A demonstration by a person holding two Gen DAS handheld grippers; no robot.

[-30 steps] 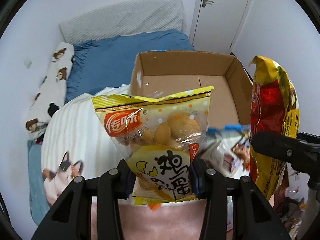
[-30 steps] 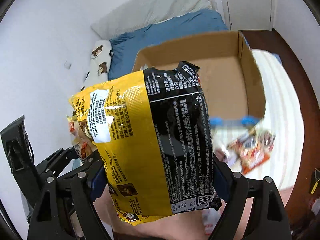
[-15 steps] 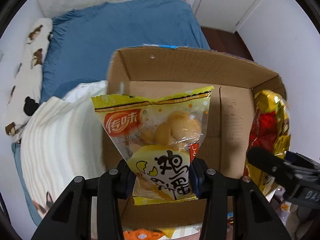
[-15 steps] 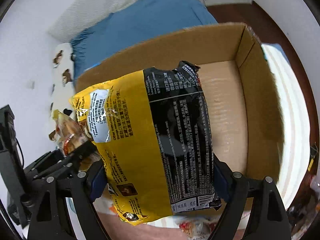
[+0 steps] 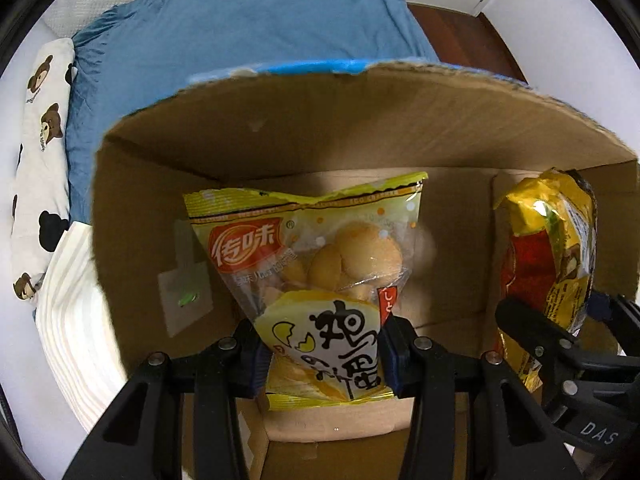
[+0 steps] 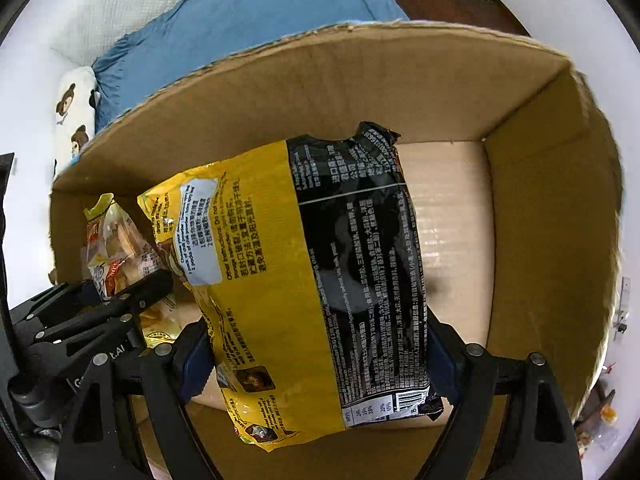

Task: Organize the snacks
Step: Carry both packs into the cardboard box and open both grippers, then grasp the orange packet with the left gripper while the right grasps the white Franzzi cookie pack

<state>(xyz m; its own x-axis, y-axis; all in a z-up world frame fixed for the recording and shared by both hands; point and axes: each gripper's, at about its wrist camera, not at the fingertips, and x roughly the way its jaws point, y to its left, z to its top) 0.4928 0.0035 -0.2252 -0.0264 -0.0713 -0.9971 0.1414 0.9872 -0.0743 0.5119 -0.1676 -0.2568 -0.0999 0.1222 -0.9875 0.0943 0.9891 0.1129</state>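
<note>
My left gripper (image 5: pixel 324 352) is shut on a yellow bag of egg biscuits (image 5: pixel 320 264) and holds it inside the open cardboard box (image 5: pixel 360 120), above its floor. My right gripper (image 6: pixel 316 360) is shut on a large yellow-and-black noodle pack (image 6: pixel 304 272), also held inside the box (image 6: pixel 540 200). In the left wrist view the noodle pack (image 5: pixel 548 264) and the right gripper show at the right. In the right wrist view the biscuit bag (image 6: pixel 116 248) and the left gripper show at the left.
The box sits on a bed with a blue duvet (image 5: pixel 240 24) and a bear-print pillow (image 5: pixel 36 152). A striped white blanket (image 5: pixel 76 332) lies left of the box. Dark wood floor (image 6: pixel 448 8) lies beyond.
Both grippers have moved forward and down with their packs, from above the near edge of the box to inside it. The box walls now fill both views.
</note>
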